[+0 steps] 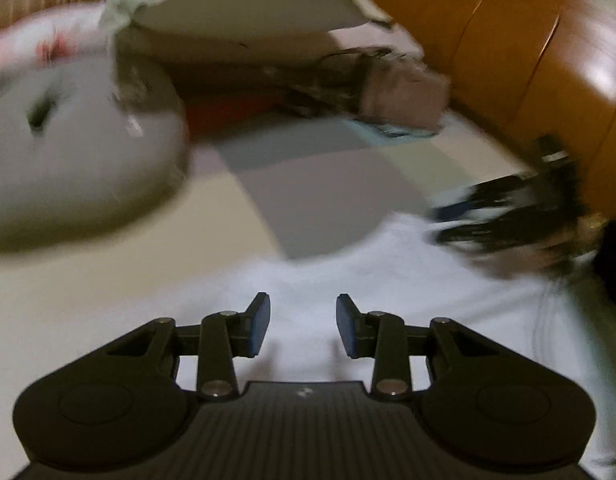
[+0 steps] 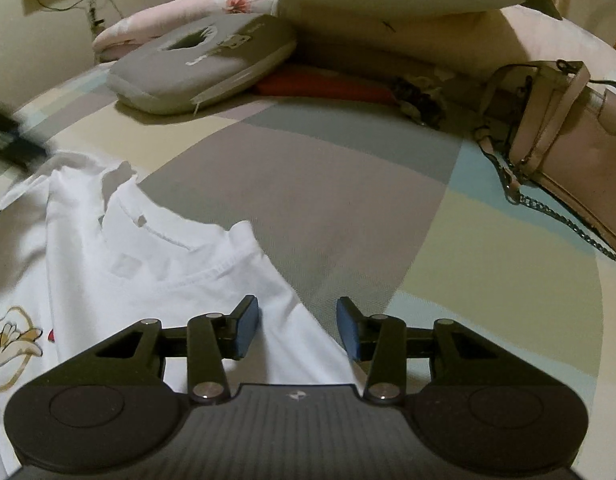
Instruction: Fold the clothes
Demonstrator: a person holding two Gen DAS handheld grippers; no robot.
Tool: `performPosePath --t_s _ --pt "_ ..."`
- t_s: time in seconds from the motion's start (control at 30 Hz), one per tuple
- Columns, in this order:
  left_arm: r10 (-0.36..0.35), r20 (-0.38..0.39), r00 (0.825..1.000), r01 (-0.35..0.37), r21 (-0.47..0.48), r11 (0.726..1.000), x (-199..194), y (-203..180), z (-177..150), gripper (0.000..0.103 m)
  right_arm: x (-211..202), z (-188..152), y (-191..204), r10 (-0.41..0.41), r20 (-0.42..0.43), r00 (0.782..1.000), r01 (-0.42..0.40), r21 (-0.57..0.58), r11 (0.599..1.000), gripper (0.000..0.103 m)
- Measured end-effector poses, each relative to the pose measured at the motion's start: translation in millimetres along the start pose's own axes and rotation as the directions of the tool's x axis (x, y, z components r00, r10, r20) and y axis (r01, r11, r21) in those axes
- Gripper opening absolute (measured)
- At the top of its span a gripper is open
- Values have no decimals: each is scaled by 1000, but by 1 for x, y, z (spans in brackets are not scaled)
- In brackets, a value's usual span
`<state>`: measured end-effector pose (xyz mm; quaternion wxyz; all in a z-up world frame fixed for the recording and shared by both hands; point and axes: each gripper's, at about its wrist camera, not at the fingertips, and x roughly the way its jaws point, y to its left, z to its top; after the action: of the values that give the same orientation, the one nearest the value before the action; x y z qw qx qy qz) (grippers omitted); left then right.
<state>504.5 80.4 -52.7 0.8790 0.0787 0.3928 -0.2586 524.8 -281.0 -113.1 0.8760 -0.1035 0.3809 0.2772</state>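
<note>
A white T-shirt (image 2: 147, 280) with a cartoon print (image 2: 15, 340) lies flat on the patchwork bed sheet (image 2: 348, 200), collar (image 2: 163, 236) toward the pillows. My right gripper (image 2: 297, 328) hovers open over the shirt's shoulder edge, which runs under the gap between its blue pads; nothing is pinched. In the left wrist view, my left gripper (image 1: 303, 326) is open above the white T-shirt (image 1: 388, 280), with only flat cloth beneath. The right gripper (image 1: 508, 208) shows there as a dark blur at the shirt's far right side. The left gripper (image 2: 7, 136) is a blur at the left edge.
A grey cushion (image 2: 203, 64) and a flowered pink pillow (image 2: 179, 12) lie at the head of the bed, with a red item (image 2: 328, 84) beside them. A pink handbag (image 2: 568, 152) with a chain sits at the right. An orange wooden panel (image 1: 528, 40) borders the bed.
</note>
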Motion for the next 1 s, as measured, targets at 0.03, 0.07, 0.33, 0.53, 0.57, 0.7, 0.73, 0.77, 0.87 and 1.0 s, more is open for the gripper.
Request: performPosePath --t_s 0.03,0.07,0.33,0.53,0.57,0.7,0.73,0.77,0.87,1.0 --pt "28 -29 999 -26 46 999 11 4 2 34 1 0 1 5 -2 1000 -5 -8 1000 49" --pt "57 -58 997 -52 93 994 22 8 3 34 1 1 1 10 -3 1000 -10 -15 1000 49" --pt "98 -116 988 -75 186 980 41 18 -19 15 1 -4 6 31 20 999 -30 -45 999 23" --pt "125 -24 992 -116 247 962 31 3 -22 0 -8 0 19 -30 64 998 35 -74 997 7" --pt "125 4 992 -122 222 967 27 6 -19 0 -11 3 19 -46 81 996 52 -74 996 7" --pt "146 64 987 -154 129 980 25 18 -8 0 -13 19 5 -121 136 983 123 -5 992 7" --pt "158 57 986 -163 109 981 29 20 -6 0 -8 20 1 -135 131 982 134 13 991 7" --pt "173 44 984 -177 99 979 36 21 -5 2 -1 21 -2 -148 120 982 145 28 989 7" --pt "224 -25 974 -223 35 974 55 26 -9 12 22 16 -2 -174 55 983 173 31 984 10" --pt "242 49 969 -243 17 970 35 25 -9 14 3 18 1 -195 90 977 191 53 980 17"
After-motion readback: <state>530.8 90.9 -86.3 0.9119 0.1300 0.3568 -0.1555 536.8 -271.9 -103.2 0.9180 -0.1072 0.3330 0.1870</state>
